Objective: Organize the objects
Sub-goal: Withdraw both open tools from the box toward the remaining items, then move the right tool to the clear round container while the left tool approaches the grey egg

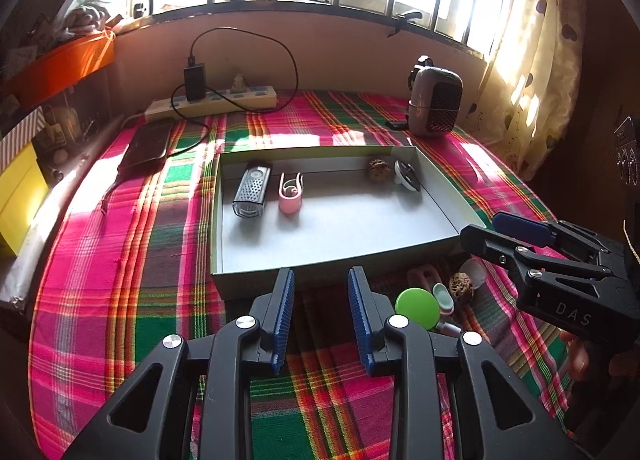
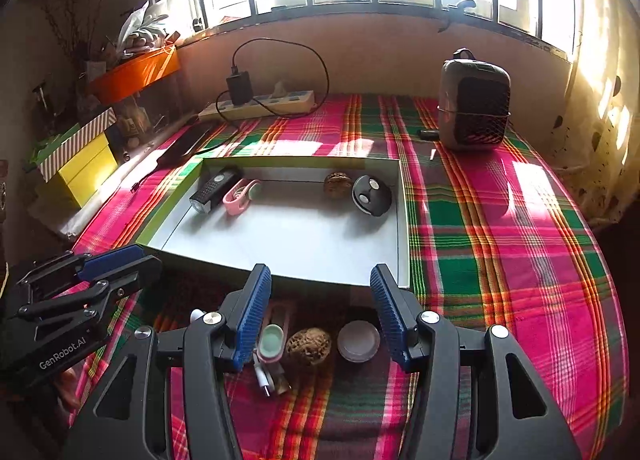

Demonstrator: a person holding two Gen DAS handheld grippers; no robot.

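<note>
A shallow grey box (image 1: 340, 228) (image 2: 288, 236) lies on the plaid cloth. Inside it are a black lamp (image 1: 251, 190), a pink clip (image 1: 290, 192), a walnut (image 1: 379, 169) and a round black-and-white piece (image 2: 371, 196). In front of the box lie a green disc (image 1: 417, 308), a second walnut (image 2: 309, 346), a clear cap (image 2: 358, 341), a mint-and-pink piece (image 2: 271, 344) and a white cable plug (image 2: 264, 378). My left gripper (image 1: 321, 272) hangs open and empty before the box's near wall. My right gripper (image 2: 320, 270) is open above the loose items, holding nothing.
A power strip (image 1: 216, 102) with a black charger and cable runs along the back wall, with a dark flat device (image 1: 148, 144) beside it. A grey heater (image 2: 474, 108) stands at the back right. Orange and yellow boxes (image 2: 86, 172) line the left edge.
</note>
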